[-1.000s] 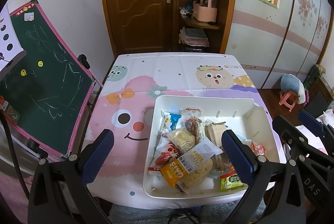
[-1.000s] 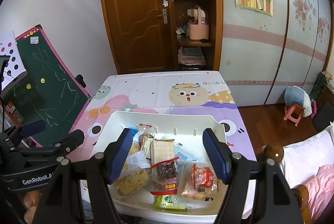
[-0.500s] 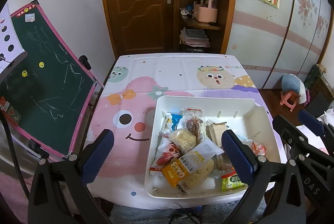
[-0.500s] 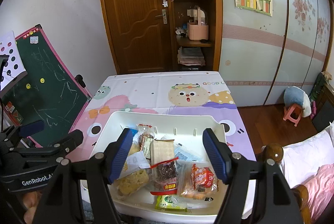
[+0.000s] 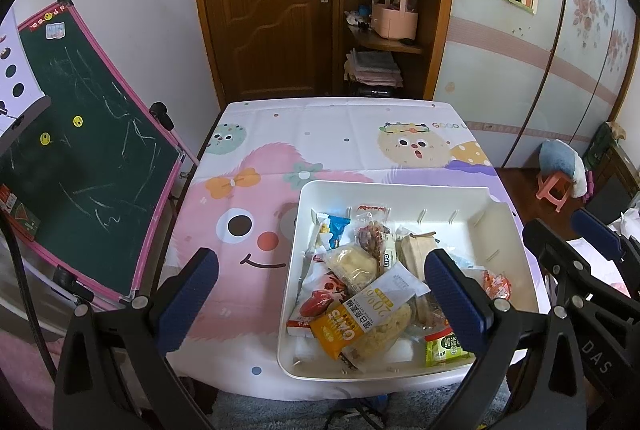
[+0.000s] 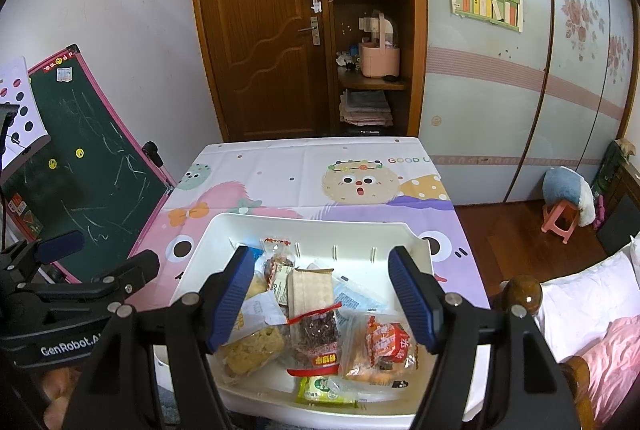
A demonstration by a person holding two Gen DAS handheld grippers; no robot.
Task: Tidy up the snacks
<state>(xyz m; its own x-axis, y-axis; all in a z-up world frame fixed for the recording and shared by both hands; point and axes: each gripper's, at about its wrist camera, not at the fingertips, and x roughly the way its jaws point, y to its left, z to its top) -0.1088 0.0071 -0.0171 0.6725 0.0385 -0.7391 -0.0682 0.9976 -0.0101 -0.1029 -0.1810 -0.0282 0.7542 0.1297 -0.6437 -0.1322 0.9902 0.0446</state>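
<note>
One white tray [image 5: 394,189] sits at the bench's [image 5: 320,133] near right corner, its front rim at the bench edge; the far half of the bench lies bare. Snacks [image 6: 316,326] overlap inside the tray, too heaped to count. Left gripper [image 5: 320,298] and right gripper [image 6: 322,304] both hang released above, holding nothing.

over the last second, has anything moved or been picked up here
Nothing visibly changed. The left claw and right claw stay open and empty above the white bin, and the snack packets lie in the same heap inside it.
</note>
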